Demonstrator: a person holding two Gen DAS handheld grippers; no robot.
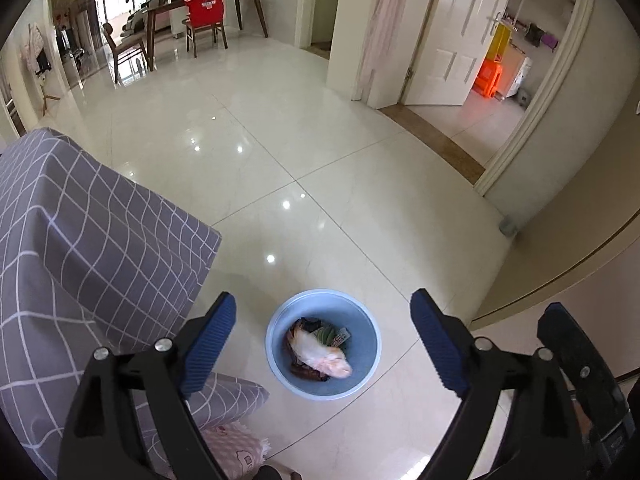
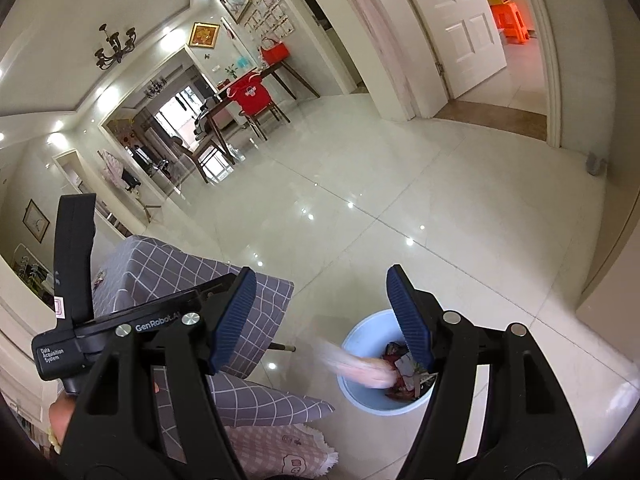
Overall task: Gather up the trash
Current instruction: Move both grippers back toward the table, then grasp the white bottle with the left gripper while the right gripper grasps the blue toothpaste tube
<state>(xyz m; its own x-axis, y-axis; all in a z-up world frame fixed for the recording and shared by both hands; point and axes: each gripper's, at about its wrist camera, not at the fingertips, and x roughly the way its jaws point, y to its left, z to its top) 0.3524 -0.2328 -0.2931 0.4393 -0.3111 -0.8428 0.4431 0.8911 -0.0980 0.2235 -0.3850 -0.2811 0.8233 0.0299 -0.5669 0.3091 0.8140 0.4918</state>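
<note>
A light blue bin (image 1: 362, 376) stands on the tiled floor, directly below my left gripper (image 1: 323, 300). The left gripper's blue pads are wide apart with nothing between them. Inside the bin a pale pink crumpled piece of trash (image 1: 324, 354) lies on darker wrappers. In the right wrist view the same bin (image 2: 354, 394) sits low and right of centre, and the pale piece (image 2: 360, 368) shows as a blur over its rim. My right gripper (image 2: 321, 276) is open and holds nothing. Its right finger hides part of the bin.
A table under a grey checked cloth (image 1: 92, 240) stands just left of the bin, with a pink cloth (image 1: 236, 448) below it. The glossy tiled floor (image 1: 320, 152) stretches to a dining table with a red-covered chair (image 1: 206, 8). A white door (image 1: 448, 36) stands ajar at the right.
</note>
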